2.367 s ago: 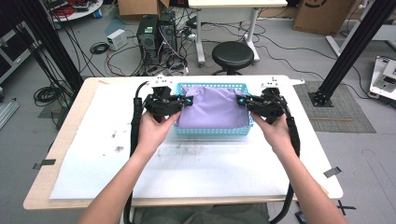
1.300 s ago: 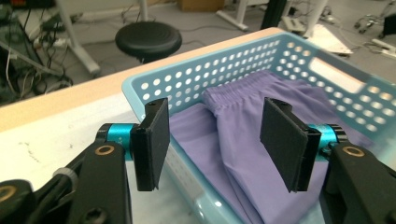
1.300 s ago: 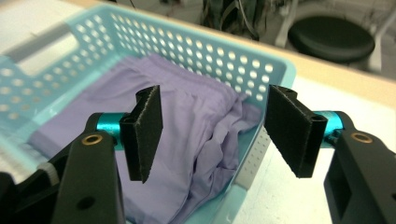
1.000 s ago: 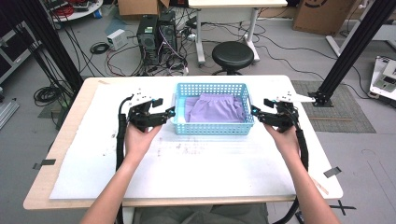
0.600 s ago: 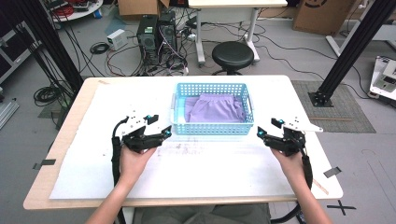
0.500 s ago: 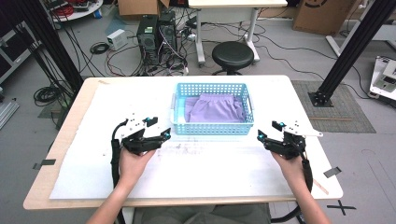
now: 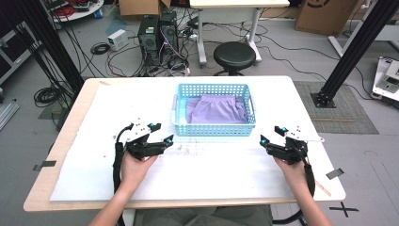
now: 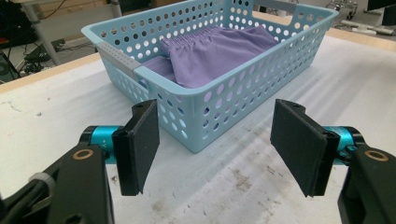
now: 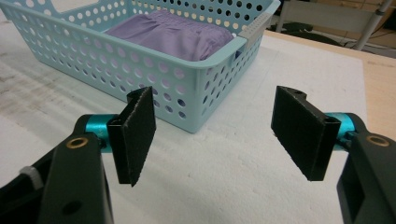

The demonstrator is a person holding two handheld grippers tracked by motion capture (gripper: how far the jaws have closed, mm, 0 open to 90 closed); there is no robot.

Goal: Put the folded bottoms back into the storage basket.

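High view shows the purple cloth (image 7: 217, 108) lying folded inside the blue basket (image 7: 214, 128) at the counter's (image 7: 216, 176) far middle, while the left claw (image 7: 162, 135) and right claw (image 7: 269, 136), both spread and empty, rest near either front corner, seemingly finished.

Both grippers, left gripper (image 7: 160, 134) and right gripper (image 7: 271, 135), are now drawn back from the basket (image 7: 214, 128) toward the table's near edge. Their jaws have just been opening and stand empty. The purple cloth (image 7: 217, 108) lies lower in the basket.
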